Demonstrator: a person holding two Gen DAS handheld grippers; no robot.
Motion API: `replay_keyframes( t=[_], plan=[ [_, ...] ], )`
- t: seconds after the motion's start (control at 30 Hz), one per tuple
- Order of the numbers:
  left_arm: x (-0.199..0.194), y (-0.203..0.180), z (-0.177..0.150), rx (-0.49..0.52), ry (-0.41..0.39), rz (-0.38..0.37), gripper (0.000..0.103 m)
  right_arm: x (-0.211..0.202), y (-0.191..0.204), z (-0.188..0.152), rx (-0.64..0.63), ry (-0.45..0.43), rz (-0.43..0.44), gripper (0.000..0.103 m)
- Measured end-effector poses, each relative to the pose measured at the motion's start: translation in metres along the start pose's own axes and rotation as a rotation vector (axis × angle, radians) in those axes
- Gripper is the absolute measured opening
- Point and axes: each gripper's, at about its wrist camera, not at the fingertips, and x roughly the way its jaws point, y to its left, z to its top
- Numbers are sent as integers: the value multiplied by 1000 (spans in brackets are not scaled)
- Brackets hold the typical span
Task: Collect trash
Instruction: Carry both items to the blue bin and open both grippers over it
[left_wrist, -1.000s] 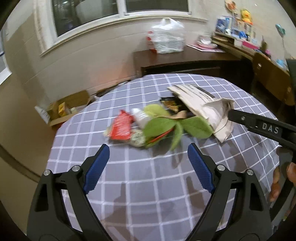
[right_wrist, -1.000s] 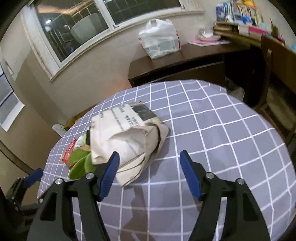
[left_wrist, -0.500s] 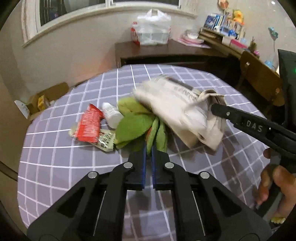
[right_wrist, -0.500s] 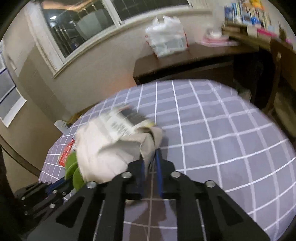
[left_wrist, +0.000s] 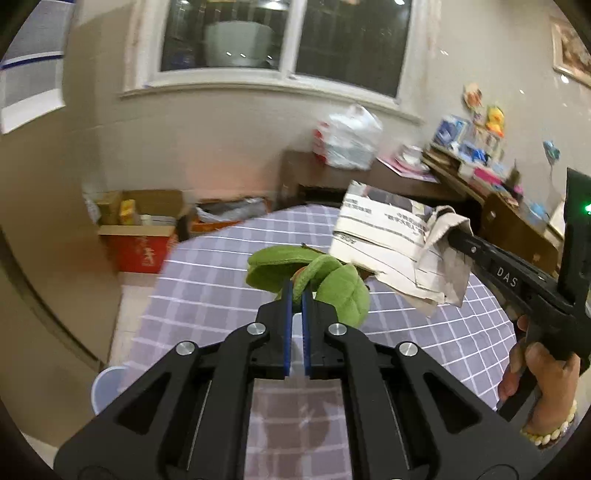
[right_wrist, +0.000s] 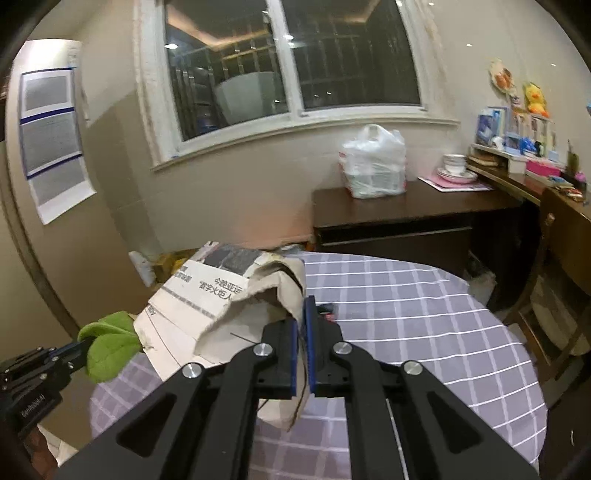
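My left gripper (left_wrist: 295, 295) is shut on a bunch of green leaves (left_wrist: 332, 284) and holds it up above the round table with the purple checked cloth (left_wrist: 207, 280). My right gripper (right_wrist: 302, 314) is shut on a crumpled newspaper (right_wrist: 207, 291) and holds it in the air over the table. The newspaper also shows in the left wrist view (left_wrist: 391, 236), to the right of the leaves. The leaves show at the left of the right wrist view (right_wrist: 107, 343). The wrappers and the bottle are hidden under the grippers.
A pale plastic bin rim (left_wrist: 107, 384) shows below the table's left edge. Cardboard boxes (left_wrist: 140, 229) stand on the floor by the wall. A dark sideboard (right_wrist: 402, 221) carries a white plastic bag (right_wrist: 373, 166). A wooden chair (right_wrist: 554, 280) stands at the right.
Both grippers closed, the left on the leaves and the right on the newspaper, then rose off the table. The views have tilted up toward the window.
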Motion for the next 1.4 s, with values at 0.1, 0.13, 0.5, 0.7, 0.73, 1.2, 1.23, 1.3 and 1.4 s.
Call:
replay_keyframes(
  t=[0.1, 0.13, 0.5, 0.7, 0.73, 1.2, 1.23, 1.3, 1.4],
  plan=[
    [-28, 30, -7, -30, -5, 74, 4, -8, 34, -3, -27, 11, 53, 5],
    [-37, 41, -11, -45, -10, 91, 4, -10, 48, -5, -38, 14, 75, 5],
    [-105, 197, -63, -246, -17, 339, 4, 7, 221, -36, -207, 98, 265, 5],
    [-115, 276, -100, -357, 23, 433, 4, 32, 305, -63, -291, 169, 345, 5],
    [-115, 290, -108, -377, 32, 449, 4, 38, 317, -69, -305, 183, 356, 5],
    [-76, 402, -165, -505, 164, 586, 4, 142, 444, -149, -397, 356, 421, 10],
    [-70, 407, -167, -510, 174, 588, 4, 149, 450, -155, -387, 360, 425, 17],
    [-61, 414, -172, -517, 193, 590, 4, 169, 460, -168, -392, 380, 415, 42],
    [-48, 419, -178, -514, 223, 591, 4, 186, 464, -186, -388, 437, 408, 48]
  ],
)
